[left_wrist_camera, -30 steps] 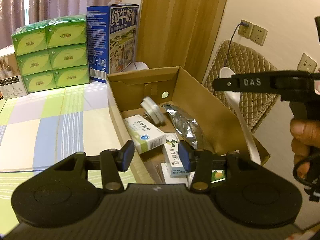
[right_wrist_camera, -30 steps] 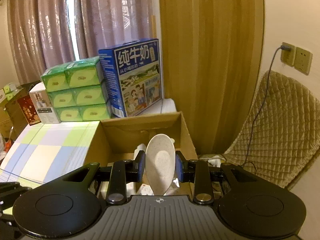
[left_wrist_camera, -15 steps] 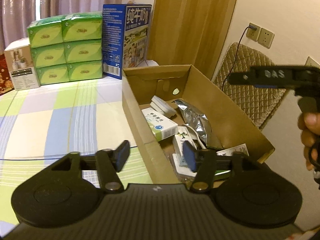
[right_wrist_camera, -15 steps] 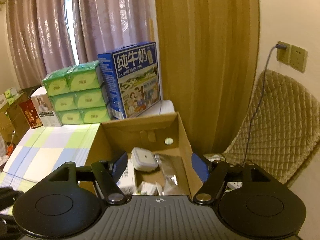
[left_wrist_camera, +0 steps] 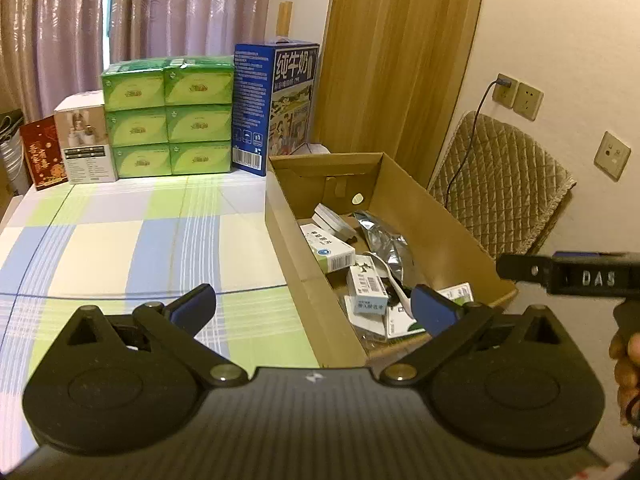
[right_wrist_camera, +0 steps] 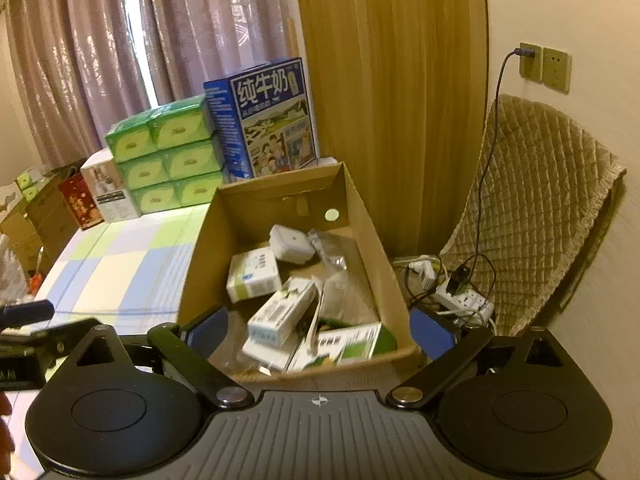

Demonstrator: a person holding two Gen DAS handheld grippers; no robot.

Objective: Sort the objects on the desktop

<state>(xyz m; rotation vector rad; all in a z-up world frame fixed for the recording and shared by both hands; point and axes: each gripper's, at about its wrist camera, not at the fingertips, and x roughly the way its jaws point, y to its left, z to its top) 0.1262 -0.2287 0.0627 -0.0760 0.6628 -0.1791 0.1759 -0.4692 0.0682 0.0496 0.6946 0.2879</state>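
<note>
An open cardboard box (left_wrist_camera: pixel 432 216) (right_wrist_camera: pixel 240 216) stands at the right edge of the checked table. In it lie several white-and-green medicine boxes (left_wrist_camera: pixel 332 246) (right_wrist_camera: pixel 280 312), a round white case (right_wrist_camera: pixel 290 244), a silver foil bag (left_wrist_camera: pixel 386 240) and a white spoon (left_wrist_camera: pixel 390 280). My left gripper (left_wrist_camera: pixel 316 308) hovers over the box's near left corner, its jaws opening wide with nothing between them. My right gripper (right_wrist_camera: pixel 320 328) hangs over the box's near end, jaws also opening, nothing held. One of the right gripper's fingers (left_wrist_camera: pixel 528 270) shows at the far right of the left wrist view.
Stacked green tissue packs (left_wrist_camera: pixel 168 120), a blue milk carton (left_wrist_camera: pixel 276 108), a white carton (left_wrist_camera: pixel 86 144) and a red bag (left_wrist_camera: pixel 42 158) line the table's far edge. A quilted chair (right_wrist_camera: pixel 536 208) with a power strip (right_wrist_camera: pixel 464 300) and cables stands right of the box.
The right gripper let go of the white spoon, which now lies in the box. Both grippers opened wide and drew back from the box.
</note>
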